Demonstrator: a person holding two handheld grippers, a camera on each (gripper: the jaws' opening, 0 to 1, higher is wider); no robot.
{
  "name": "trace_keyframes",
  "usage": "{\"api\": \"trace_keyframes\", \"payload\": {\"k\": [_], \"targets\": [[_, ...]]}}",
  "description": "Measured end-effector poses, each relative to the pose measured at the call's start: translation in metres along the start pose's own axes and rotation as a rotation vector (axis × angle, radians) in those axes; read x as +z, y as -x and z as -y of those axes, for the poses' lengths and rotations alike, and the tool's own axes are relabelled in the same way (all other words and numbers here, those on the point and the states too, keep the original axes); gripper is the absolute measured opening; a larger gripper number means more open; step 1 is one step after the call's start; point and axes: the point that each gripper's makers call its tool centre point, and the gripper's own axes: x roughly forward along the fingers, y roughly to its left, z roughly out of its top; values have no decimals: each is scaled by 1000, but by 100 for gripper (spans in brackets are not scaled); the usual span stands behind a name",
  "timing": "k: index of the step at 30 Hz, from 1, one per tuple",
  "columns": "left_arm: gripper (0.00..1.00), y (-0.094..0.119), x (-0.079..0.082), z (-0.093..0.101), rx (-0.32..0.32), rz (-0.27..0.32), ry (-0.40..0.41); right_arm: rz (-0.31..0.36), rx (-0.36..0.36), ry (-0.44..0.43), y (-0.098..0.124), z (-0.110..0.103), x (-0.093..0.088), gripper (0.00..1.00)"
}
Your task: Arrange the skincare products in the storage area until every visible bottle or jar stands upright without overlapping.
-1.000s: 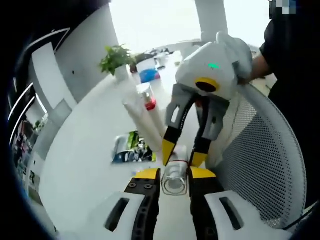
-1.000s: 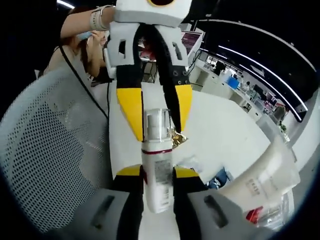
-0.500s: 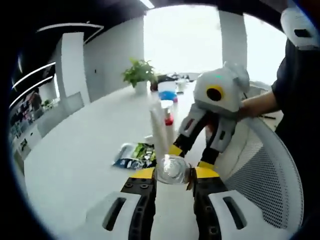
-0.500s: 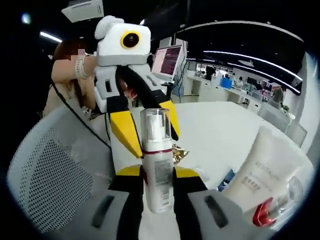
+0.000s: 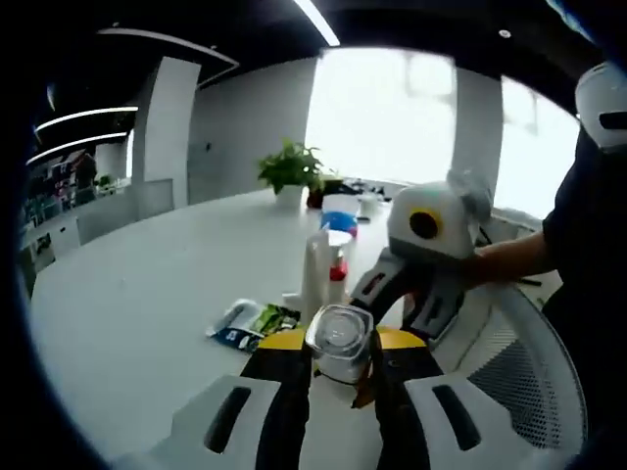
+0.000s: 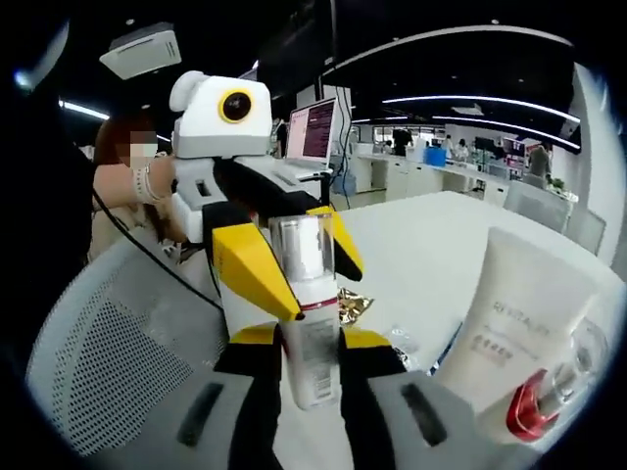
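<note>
A clear-capped pump bottle (image 6: 308,313) is held upright between the yellow-tipped jaws of the right gripper (image 6: 309,338), which are pressed against its sides, and the same bottle (image 5: 339,343) is seen top-on between the jaws of the left gripper (image 5: 338,343) — so it is pinched by both at once. In the right gripper view the left gripper (image 6: 284,259) is met head-on, its yellow fingers flanking the bottle's cap above a white mesh chair (image 6: 118,362). A white tube (image 6: 509,333) stands just beside a red-capped bottle (image 6: 539,406) at the right. On the white table (image 5: 137,323) a small packet (image 5: 250,323) lies flat, and a potted plant (image 5: 292,171) is seen well behind it.
</note>
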Motion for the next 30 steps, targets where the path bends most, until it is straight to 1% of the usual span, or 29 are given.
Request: {"api": "trace_keyframes", "payload": {"k": [2,3,5,10,12,13,18,23,27,30], "targets": [[21,-2,-1,-2,19,-5,20,-13,-10,-12,0,2,-3,21],[20,-4,-2,-1,18,-9,20,-20,-10,-23,0,3,-5,22],[20,-6,-3,1,23,-12,3,-25,-14,-47,0,5,-7,22],[19,-8,-3,4,49,-35,-41,-37,-22,-58,0,6,-9,24],[19,-9,-4,0,64,-34,-26,-49,-43,-55,0,9,-10,25],[19,-10,-5,-2,74,-32,7,-51,-43,-54,0,9,-10,25],[19,-16,-11,-5,105,-42,26,-99,-66,-30,-1,12,-19,24],[19,-22,-22,-10,151,-70,15,-155,-85,-2,0,14,-28,23],[19,-23,-35,-20,208,-122,-5,-169,-86,-5,1,15,-31,21],[19,-22,-42,-25,221,-123,30,-176,-90,-10,1,16,-33,21]]}}
